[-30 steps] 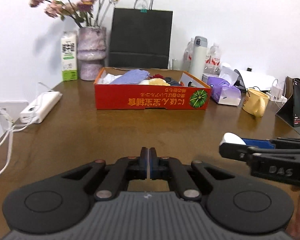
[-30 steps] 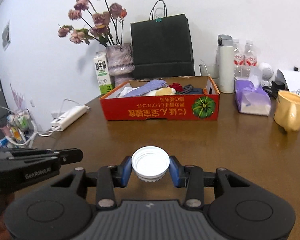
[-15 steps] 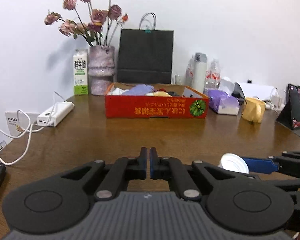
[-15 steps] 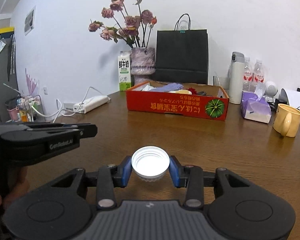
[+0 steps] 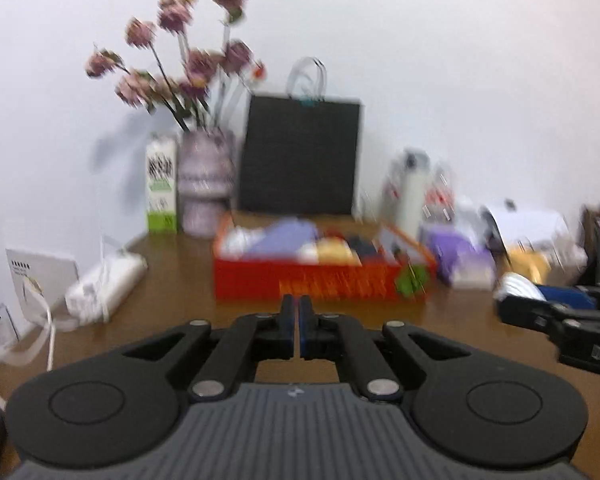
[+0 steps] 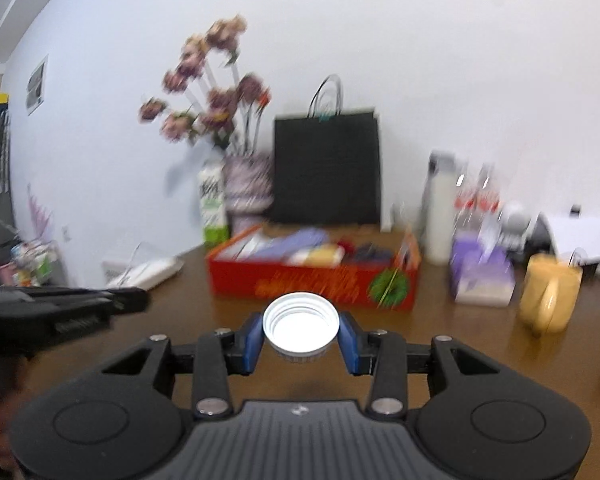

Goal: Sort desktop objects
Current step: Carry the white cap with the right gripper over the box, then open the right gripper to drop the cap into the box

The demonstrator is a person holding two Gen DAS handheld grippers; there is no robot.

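Both of your grippers have come up off the table (image 6: 460,344) since a second ago, and the views blur with the motion. Your right gripper (image 6: 300,330) is clamped on the white bottle cap (image 6: 300,322), open side up, its blue pads pressing on either side, so the cap rides above the wood, short of the red box (image 6: 312,284). Your left gripper (image 5: 299,330) is pinched closed with nothing between its fingers. You look to be mid-carry, taking the cap toward the box of sorted things. Next you probably need to travel forward, clear the near wall, then let go over a free spot inside.
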